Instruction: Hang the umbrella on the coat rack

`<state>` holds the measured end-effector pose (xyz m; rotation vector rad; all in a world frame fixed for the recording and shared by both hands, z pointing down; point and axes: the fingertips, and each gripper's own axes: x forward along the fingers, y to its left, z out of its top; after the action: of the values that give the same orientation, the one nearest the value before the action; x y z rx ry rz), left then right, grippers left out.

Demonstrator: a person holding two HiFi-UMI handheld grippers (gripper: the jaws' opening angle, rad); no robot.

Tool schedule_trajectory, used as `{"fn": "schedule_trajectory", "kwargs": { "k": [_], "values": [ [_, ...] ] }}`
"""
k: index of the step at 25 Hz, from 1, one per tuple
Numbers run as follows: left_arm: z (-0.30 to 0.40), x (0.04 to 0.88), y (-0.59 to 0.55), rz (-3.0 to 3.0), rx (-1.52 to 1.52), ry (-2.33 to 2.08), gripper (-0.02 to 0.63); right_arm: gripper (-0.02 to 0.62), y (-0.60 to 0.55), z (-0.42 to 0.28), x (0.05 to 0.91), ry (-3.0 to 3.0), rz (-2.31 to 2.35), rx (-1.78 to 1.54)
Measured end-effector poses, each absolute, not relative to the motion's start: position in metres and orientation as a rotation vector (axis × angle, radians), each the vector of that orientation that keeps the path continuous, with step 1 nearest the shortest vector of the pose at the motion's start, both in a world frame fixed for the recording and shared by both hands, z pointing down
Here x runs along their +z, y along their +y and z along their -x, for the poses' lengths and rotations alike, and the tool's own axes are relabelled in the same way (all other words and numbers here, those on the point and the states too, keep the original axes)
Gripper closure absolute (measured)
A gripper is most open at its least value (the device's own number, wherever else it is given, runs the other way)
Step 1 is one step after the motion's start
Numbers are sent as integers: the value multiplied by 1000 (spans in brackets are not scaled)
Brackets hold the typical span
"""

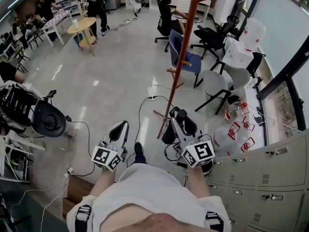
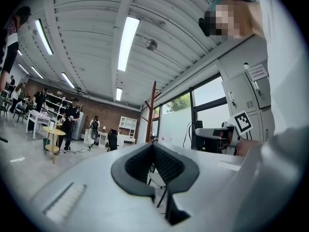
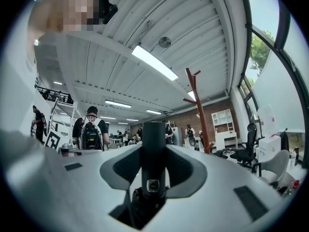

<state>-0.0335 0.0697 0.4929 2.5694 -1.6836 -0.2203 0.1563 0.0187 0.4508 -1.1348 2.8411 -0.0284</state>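
Observation:
My right gripper is shut on the black folded umbrella. In the right gripper view its jaws clamp the umbrella's upright handle, and the folded canopy bunches below it. The reddish-brown coat rack stands on the floor just beyond and slightly left of that gripper. Its pole and pegs show to the right of the handle. My left gripper is held beside it at the left, jaws shut with nothing between them. Beyond them the coat rack rises straight ahead.
Grey lockers line the right side, with water bottles on the floor beside them. Office chairs and a blue-draped chair stand behind the rack. A power strip and cable lie on the floor. An equipment cart stands at left.

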Motion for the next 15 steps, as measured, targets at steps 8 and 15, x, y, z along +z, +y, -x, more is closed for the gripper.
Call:
{"fn": "schedule_trajectory", "kwargs": {
  "k": [8,15],
  "values": [
    [58,498,-24,-2624,-243,-1578,597,442,-57,-133,457,2825,1212,-13],
    [107,492,-124,-2682,-237,-1482,597,442,-138,-96,452,2768,1328,-3]
  ]
}}
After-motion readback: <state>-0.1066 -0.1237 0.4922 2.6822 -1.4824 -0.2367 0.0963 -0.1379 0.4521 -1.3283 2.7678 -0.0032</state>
